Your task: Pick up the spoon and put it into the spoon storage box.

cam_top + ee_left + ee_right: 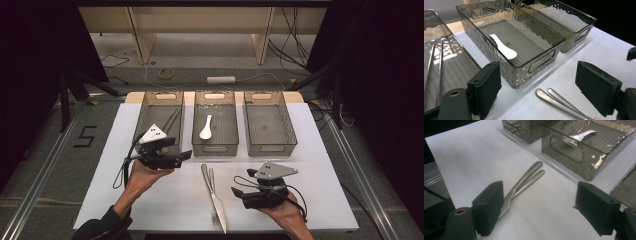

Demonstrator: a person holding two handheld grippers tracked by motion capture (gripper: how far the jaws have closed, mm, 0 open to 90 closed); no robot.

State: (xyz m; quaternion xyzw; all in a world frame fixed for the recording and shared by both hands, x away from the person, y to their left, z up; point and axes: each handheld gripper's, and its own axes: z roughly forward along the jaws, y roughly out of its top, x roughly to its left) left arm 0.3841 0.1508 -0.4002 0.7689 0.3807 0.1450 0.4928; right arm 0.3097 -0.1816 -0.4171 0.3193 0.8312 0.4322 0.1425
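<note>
A metal knife and fork [214, 192] lie side by side on the white table, handles toward the bins; their handles [559, 101] show in the left gripper view and the pair [526, 181] in the right gripper view. My left gripper [184, 155] hovers left of them, by the left bin's front corner, open with nothing between its jaws [539, 90]. My right gripper [236, 192] is low at the front right, pointing left at the cutlery, open and empty [541, 212]. A white spoon [206, 128] [504, 47] [581, 135] lies in the middle bin.
Three smoky clear bins stand in a row at the back: the left bin [145, 107] holds chopsticks [171, 120] [434, 65], then the middle bin [215, 150] and the bare right bin [270, 146]. Beyond the table are cables and a power strip [221, 79].
</note>
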